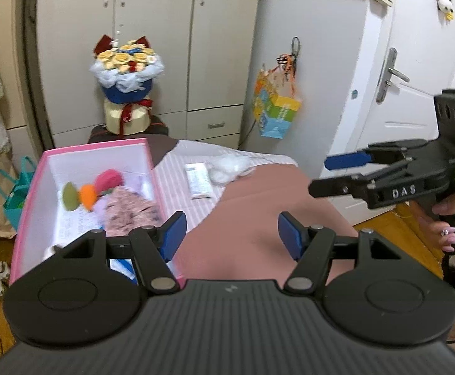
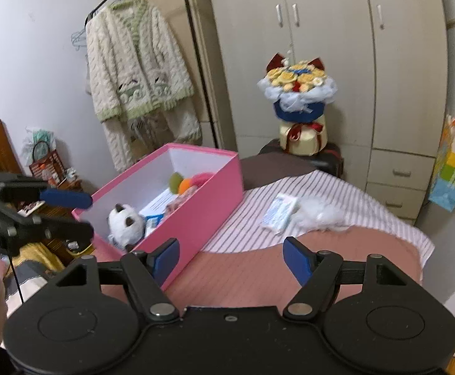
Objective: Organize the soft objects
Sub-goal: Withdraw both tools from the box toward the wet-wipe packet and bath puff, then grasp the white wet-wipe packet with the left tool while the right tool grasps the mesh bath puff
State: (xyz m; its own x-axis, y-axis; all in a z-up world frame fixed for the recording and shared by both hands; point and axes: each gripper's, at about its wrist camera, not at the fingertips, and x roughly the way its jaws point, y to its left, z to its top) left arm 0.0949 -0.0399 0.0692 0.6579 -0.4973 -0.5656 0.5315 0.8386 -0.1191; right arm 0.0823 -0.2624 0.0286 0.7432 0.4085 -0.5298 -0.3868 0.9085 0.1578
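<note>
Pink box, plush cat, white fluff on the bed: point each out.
pink box (image 2: pixel 202 215), right wrist view, outer side wall
plush cat (image 2: pixel 124 225), right wrist view, white head
white fluff (image 2: pixel 318 215), right wrist view, middle

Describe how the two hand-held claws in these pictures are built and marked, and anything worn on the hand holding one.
Both the left claw and right claw are black, with jointed linkage arms, round pivot discs, silver rivets and blue pads. The right claw carries white "DAS" lettering, and a thin black cable trails below it. The hand wears a ring.
</note>
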